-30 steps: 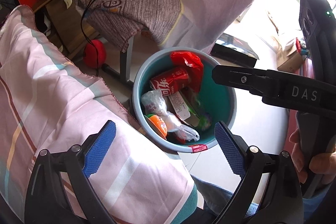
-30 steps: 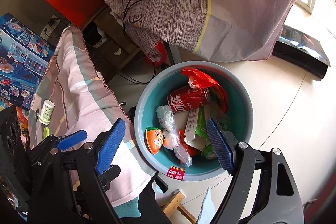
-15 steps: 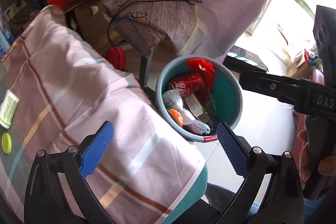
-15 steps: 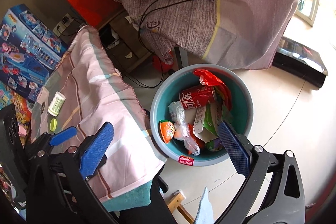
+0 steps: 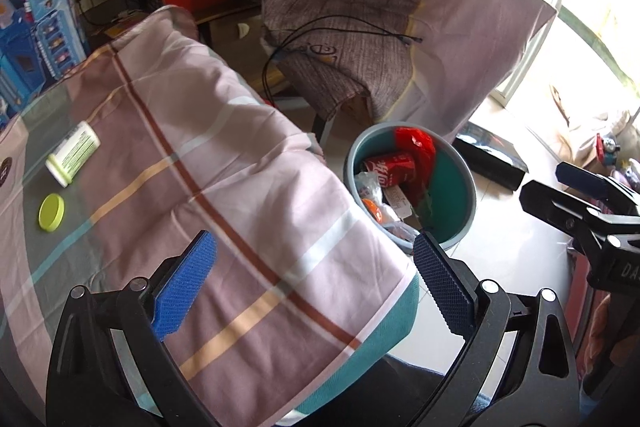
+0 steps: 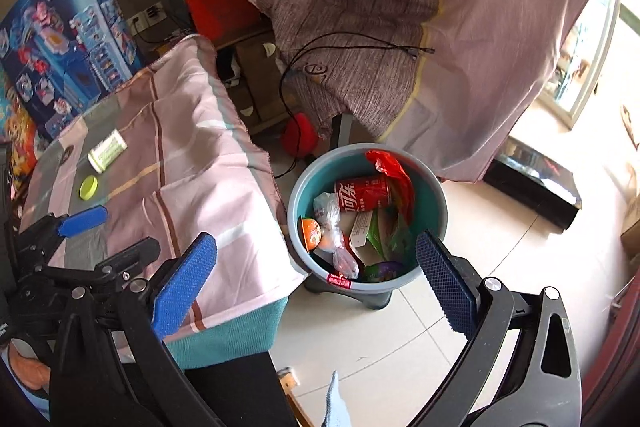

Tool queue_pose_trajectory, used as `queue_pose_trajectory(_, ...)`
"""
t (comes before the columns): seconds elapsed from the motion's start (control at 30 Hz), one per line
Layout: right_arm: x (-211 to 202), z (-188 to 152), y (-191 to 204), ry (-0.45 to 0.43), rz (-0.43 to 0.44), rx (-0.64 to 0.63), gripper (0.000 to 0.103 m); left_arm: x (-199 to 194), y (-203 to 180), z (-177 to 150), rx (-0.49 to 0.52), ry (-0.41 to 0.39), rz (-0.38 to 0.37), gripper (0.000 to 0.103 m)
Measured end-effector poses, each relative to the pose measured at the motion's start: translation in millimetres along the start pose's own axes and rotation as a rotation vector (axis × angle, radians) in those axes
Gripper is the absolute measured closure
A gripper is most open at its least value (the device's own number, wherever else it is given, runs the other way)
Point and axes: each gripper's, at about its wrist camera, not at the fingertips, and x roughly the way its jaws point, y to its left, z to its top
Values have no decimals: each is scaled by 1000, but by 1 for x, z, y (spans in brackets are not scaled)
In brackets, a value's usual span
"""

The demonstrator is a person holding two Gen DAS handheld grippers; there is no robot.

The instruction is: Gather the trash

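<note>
Grippers both empty, left gripper (image 5: 314, 289) and right gripper (image 6: 316, 287) spread wide; teal bin (image 6: 434, 195) already holds trash. Next target, probably: white bottle (image 5: 72, 153) and yellow-green cap (image 5: 51, 212) on the tablecloth (image 5: 224, 167).

One teal bin (image 6: 298, 203) stands on the floor just beside the cloth-covered table (image 5: 240, 167). Inside the bin lie one red soda can (image 6: 362, 194), one red plastic bag (image 6: 394, 171), one orange egg-shaped piece (image 6: 311, 231) and one clear knotted bag (image 6: 334, 223). On the table, well apart from the bin, lie one white bottle (image 5: 72, 153) and one yellow-green cap (image 5: 51, 212).
</note>
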Motion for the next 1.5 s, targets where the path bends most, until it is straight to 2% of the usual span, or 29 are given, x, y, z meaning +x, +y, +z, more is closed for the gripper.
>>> queue_pose_trajectory(0.1, 0, -8, 7, 10, -18, -22, 7, -8, 6, -11, -22, -9, 12, 4)
queue_pose_trajectory(0.33, 0, -23, 9, 26, 13, -19, 7, -14, 19, -33, -56, 9, 57, 4)
queue_pose_trajectory(0.5, -8, -26, 12, 4, -9, -39, 7, -20, 21, -42, -60, 8, 69, 4)
queue_pose_trajectory(0.7, -14, -26, 9, -21, -2, -30, 7, -23, 21, -44, -62, 7, 74, 4)
queue_pose_trajectory(1.07, 1, -31, 10, 20, -3, -35, 7, -18, 24, -44, -70, 17, 91, 4)
queue_pose_trajectory(1.5, 2, -31, 9, 25, 0, -29, 7, -18, 26, -44, -70, 11, 106, 4)
